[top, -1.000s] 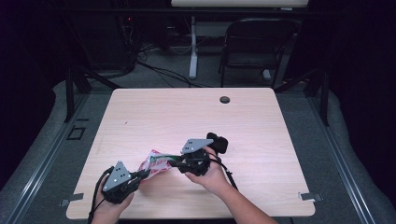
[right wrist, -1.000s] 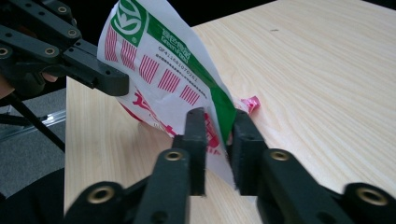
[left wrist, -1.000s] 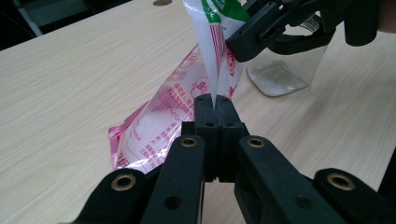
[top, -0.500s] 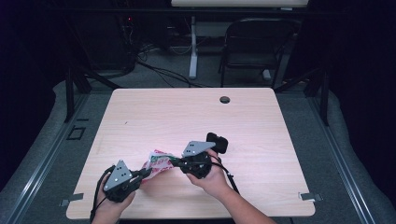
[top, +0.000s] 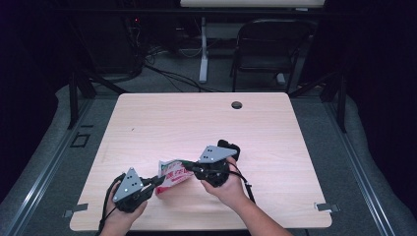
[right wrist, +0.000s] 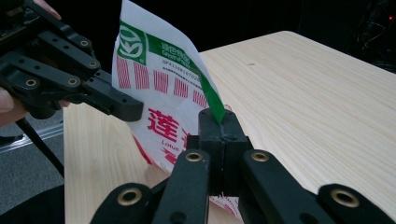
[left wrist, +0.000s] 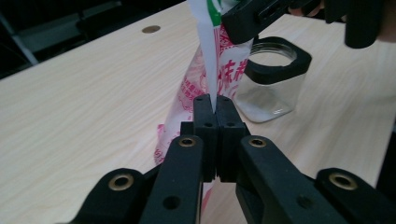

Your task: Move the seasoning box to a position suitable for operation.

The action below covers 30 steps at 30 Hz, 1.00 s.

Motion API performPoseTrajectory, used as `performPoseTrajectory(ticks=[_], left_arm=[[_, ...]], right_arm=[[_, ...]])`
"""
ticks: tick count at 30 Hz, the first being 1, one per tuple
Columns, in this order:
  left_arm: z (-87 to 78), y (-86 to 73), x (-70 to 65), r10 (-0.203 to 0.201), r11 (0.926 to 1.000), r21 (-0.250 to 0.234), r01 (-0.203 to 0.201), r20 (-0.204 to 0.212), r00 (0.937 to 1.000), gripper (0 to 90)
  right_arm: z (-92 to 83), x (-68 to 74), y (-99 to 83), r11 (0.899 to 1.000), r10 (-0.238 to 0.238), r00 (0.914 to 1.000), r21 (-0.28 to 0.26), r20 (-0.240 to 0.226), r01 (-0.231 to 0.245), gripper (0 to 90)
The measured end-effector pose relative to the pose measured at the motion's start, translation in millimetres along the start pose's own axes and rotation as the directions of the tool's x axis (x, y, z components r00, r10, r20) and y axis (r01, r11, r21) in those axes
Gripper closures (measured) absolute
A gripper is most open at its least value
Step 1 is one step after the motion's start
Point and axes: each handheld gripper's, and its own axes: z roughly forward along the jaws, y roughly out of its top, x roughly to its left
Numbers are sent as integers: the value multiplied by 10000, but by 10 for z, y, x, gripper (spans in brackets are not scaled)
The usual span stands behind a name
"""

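both grippers are clamped on the white plastic packet with red and green print [top: 173,173], held up btw them over the near part of the pale wood table [top: 147,118]. left gripper [top: 158,181] pinches one edge, right gripper [top: 189,168] the opposite green strip, probably to pull it open. the clear glass jar with black rim [left wrist: 273,79] stands just behind, maybe for pouring. far side of table is free; near edge is close.

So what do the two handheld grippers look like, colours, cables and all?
Both the left gripper and the right gripper are matte black, with two flat-faced jaws on linked bars joined by brass-coloured pivots. Each carries a grey three-cornered plate on top and trails a black cable. No sleeves are visible.
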Motion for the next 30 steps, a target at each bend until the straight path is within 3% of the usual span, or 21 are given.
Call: performPoseTrajectory(ticks=[5,6,8,9,12,14,19,25,30], left_arm=[[64,-65,46,-406,9990,195,397,485,9980,719],[85,-78,51,-467,9983,363,449,519,9976,659],[128,-125,54,-365,9979,553,340,447,9983,623],[152,-145,65,-320,9976,621,290,476,9984,541],[241,-204,118,-433,9958,825,396,440,9981,473],[302,-244,148,-798,9926,958,739,586,9951,459],[407,-312,157,-932,9852,1498,837,576,9940,428],[496,-359,140,-609,9817,1835,505,514,9968,418],[552,-408,193,-810,9774,1983,734,307,9962,387]], right_arm=[[-14,-28,-40,9999,129,9999,38,-103,-129,900],[-16,-30,-43,9999,164,9998,-6,-126,-165,900],[-16,-33,-44,9998,207,9997,-19,-148,-207,900],[-13,-33,-45,9998,210,9996,-37,-193,-211,900],[-16,-35,-53,9996,251,9994,-82,-217,-253,900],[-24,-35,-69,9994,312,9993,-110,-222,-315,900],[-44,-22,-81,9995,290,9995,-101,-139,-291,900],[-44,-18,-83,9996,276,9995,-111,-151,-278,900],[-43,-24,-84,9994,312,9993,-145,-181,-315,900]])
